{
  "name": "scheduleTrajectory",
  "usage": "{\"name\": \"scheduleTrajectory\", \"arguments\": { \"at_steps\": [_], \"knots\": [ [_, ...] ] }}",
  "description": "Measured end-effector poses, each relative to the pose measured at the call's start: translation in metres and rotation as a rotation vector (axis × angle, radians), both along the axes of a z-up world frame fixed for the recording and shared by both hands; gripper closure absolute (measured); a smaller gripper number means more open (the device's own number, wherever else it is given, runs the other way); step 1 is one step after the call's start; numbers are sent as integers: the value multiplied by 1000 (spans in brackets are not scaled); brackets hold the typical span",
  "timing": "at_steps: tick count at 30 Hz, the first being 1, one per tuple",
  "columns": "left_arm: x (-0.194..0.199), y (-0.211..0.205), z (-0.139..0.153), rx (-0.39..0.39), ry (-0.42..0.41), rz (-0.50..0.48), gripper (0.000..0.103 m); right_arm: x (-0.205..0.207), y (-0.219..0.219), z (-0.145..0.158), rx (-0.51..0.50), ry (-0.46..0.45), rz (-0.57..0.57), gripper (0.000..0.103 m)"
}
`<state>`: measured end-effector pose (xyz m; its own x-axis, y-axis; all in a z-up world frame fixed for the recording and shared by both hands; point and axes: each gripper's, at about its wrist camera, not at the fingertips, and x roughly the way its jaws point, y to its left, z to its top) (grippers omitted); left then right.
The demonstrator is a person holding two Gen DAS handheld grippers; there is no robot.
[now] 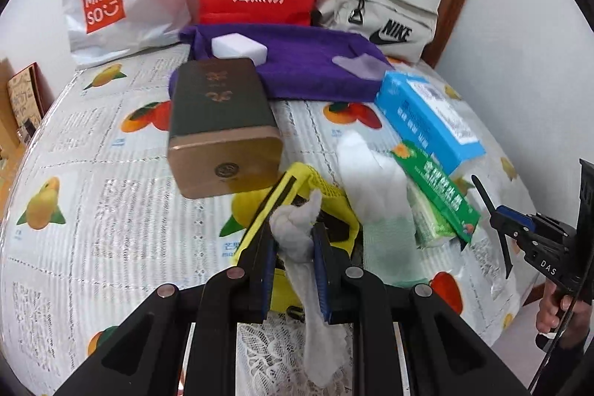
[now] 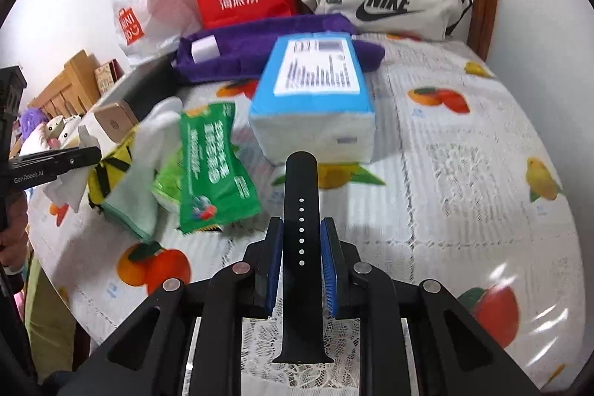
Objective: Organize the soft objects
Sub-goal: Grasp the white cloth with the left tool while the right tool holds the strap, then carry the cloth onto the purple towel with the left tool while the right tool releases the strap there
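Tools first: our left tool [image 1: 293, 240] is clamped on a crumpled white cloth [image 1: 297, 240], whose long tail hangs down below the pads. Our right tool [image 2: 301, 240] is clamped on a black watch strap [image 2: 300, 210], held upright with its row of holes facing us.

Just beyond the left tool lies a yellow mesh pouch [image 1: 308, 180], and beside it a white glove [image 1: 371, 180] draped against a green packet [image 1: 438, 195]. A blue tissue pack [image 2: 315, 88] sits behind them, a dark tin box [image 1: 222, 121] to the left, and a purple towel [image 1: 308, 62] with a white sponge [image 1: 237, 47] on it farther back. All rest on a desk covered in a fruit-print cloth [image 1: 92, 143].

We judge several risks. The cloth's loose tail may snag the pouch or drag the glove as it travels. The grip catches only a bunched fold, so the cloth could slip free. The smooth strap might pivot or slide between the pads. The two tools work near each other over a crowded pile and could collide or topple the packet.
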<state>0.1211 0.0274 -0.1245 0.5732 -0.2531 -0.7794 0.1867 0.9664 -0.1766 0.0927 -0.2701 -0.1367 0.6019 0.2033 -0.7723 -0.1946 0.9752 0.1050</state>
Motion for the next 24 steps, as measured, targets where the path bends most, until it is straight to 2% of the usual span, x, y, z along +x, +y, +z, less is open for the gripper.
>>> {"name": "scheduleTrajectory", "arguments": {
  "at_steps": [11, 24],
  "knots": [
    [8, 13, 36, -4, -55, 46, 85, 6, 5, 48, 19, -76, 38, 83],
    [56, 19, 59, -45, -63, 115, 85, 68, 18, 79, 37, -112, 75, 83]
  ]
}}
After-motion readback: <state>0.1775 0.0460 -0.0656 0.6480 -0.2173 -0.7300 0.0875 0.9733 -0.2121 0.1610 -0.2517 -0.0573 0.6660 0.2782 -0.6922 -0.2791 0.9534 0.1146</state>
